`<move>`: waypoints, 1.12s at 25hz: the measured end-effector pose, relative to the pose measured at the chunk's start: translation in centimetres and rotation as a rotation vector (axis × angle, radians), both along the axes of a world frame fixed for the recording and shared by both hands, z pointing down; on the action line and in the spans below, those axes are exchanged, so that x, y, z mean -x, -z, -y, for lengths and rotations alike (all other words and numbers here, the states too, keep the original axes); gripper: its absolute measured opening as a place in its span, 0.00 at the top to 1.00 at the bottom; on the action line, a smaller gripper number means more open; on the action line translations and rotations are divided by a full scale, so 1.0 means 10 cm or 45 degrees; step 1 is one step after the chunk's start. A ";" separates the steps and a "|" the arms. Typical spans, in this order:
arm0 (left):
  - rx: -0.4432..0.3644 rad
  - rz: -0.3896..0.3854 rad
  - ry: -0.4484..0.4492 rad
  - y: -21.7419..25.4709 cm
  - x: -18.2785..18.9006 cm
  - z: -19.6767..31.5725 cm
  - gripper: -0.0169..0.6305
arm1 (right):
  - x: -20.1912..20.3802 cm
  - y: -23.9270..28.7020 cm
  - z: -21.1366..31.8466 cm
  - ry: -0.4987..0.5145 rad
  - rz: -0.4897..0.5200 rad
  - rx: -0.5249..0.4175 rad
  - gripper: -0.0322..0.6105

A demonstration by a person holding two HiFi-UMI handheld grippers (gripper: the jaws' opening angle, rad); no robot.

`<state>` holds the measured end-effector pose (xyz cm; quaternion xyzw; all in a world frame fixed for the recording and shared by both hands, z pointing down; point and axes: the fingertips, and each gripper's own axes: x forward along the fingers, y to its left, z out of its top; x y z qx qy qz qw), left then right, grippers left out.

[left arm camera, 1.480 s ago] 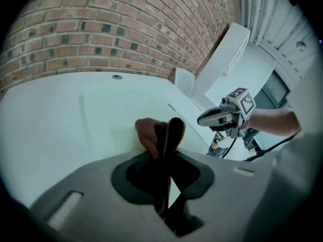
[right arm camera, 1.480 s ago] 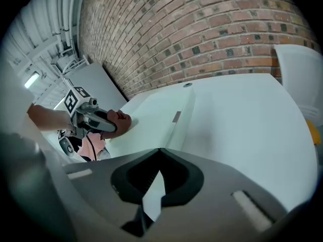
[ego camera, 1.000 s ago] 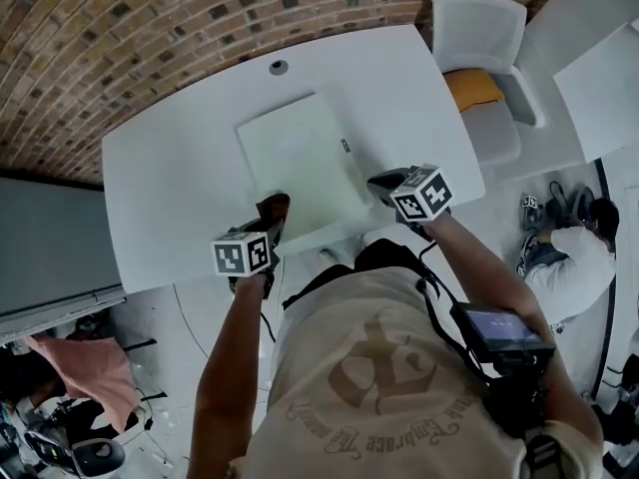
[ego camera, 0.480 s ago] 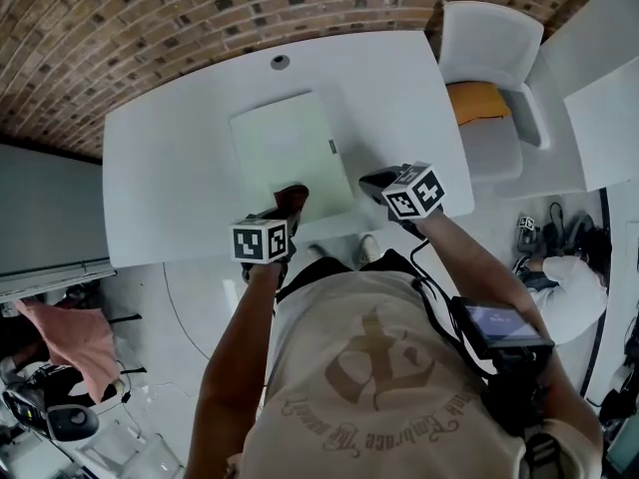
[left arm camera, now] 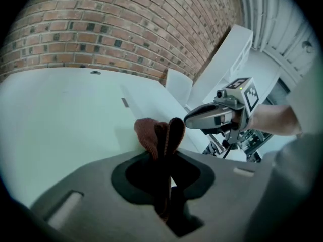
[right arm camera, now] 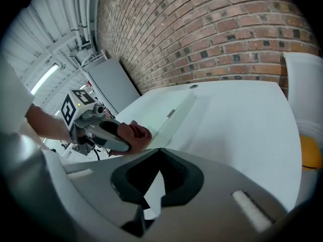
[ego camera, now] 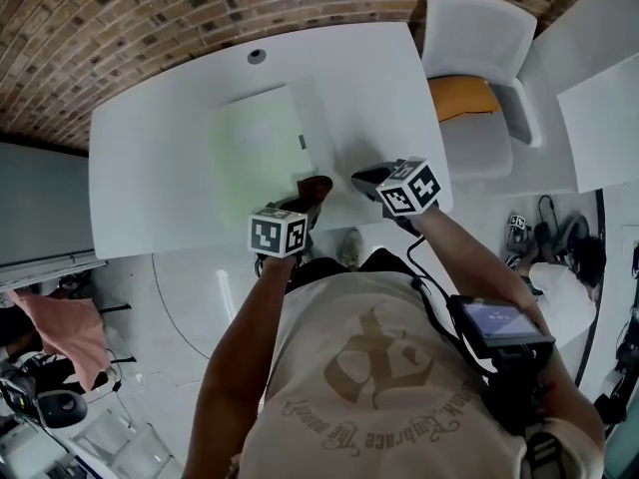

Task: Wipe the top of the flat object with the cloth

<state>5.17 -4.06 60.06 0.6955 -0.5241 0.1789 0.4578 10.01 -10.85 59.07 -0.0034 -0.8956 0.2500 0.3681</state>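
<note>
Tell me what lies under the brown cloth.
The near right corner of the flat pale-green board, lying on the white table. The patch directly beneath the cloth is covered and cannot be seen.

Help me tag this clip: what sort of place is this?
Likely an office or studio workspace: a white table beside a brick wall, and a white chair with an orange cushion.

White table (ego camera: 150, 168), white chair (ego camera: 479, 28) (orange cushion (ego camera: 464, 96) on it), brick wall (ego camera: 120, 18).

Open desk (ego camera: 150, 168) either side of the flat object (ego camera: 255, 143); brick wall (ego camera: 200, 8) bounds the far edge; the right claw (ego camera: 361, 180) sits beside the cloth (ego camera: 316, 188), seemingly apart.
</note>
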 end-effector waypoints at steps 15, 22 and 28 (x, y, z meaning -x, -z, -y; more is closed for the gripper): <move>-0.030 -0.064 0.344 0.11 0.96 -0.69 0.86 | 0.51 0.06 -0.35 0.111 0.058 0.023 0.94; -0.028 -0.105 0.509 0.01 1.41 -1.12 0.86 | 0.67 0.16 -0.49 0.153 0.029 -0.029 0.94; -0.052 -0.058 0.564 0.02 1.72 -1.40 0.86 | 0.84 0.19 -0.69 0.152 0.025 -0.043 0.94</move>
